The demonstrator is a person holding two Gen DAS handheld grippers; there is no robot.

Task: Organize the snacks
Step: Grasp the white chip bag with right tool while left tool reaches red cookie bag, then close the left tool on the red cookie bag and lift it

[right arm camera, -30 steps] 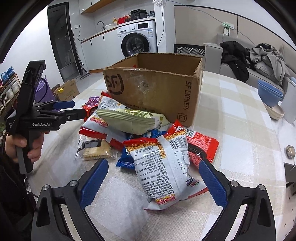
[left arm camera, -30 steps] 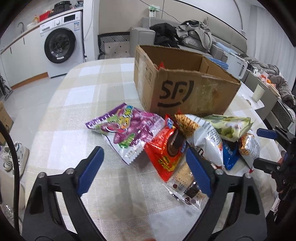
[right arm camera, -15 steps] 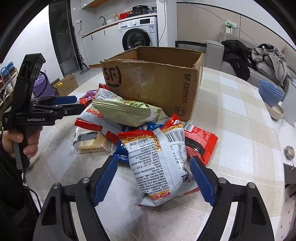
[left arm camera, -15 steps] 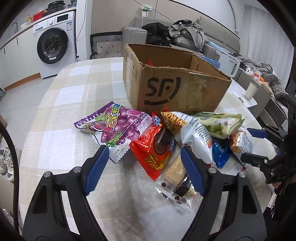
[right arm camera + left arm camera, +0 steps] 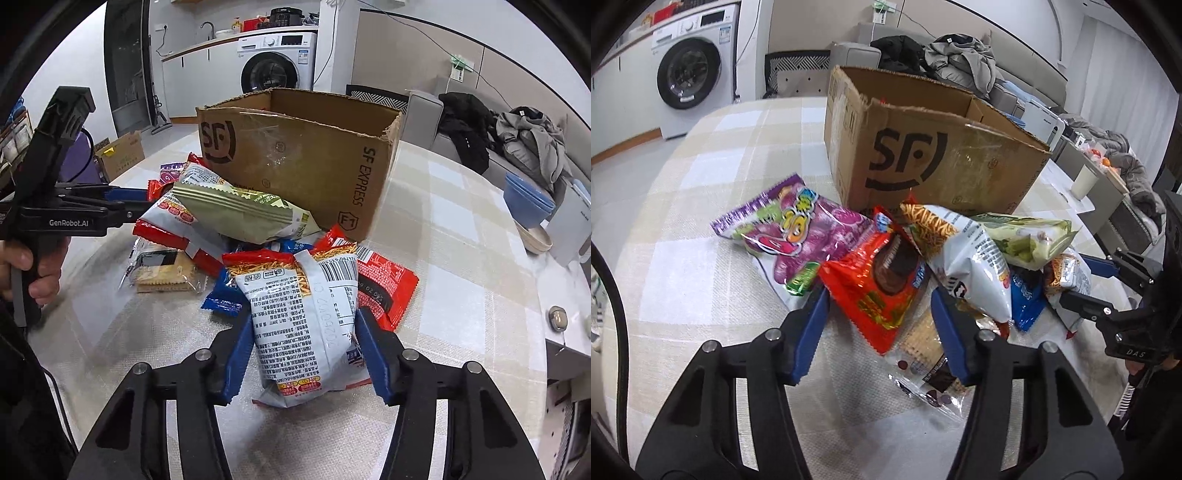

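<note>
The right gripper [image 5: 304,332] is closing on a white noodle-snack bag [image 5: 303,317]; both blue pads touch its sides and the bag bulges between them. The left gripper [image 5: 879,306] is also closing, with a red chocolate-pie packet [image 5: 879,284] between its jaws; I cannot tell if the pads press it yet. Just beyond the left jaws lie a purple candy bag [image 5: 790,236] to the left, a clear cracker pack [image 5: 923,354] under the right finger, and a pale green bag [image 5: 1027,240] further right. Behind the heap, touching it, stands the open cardboard box [image 5: 942,158] on the checked tablecloth [image 5: 701,206].
</note>
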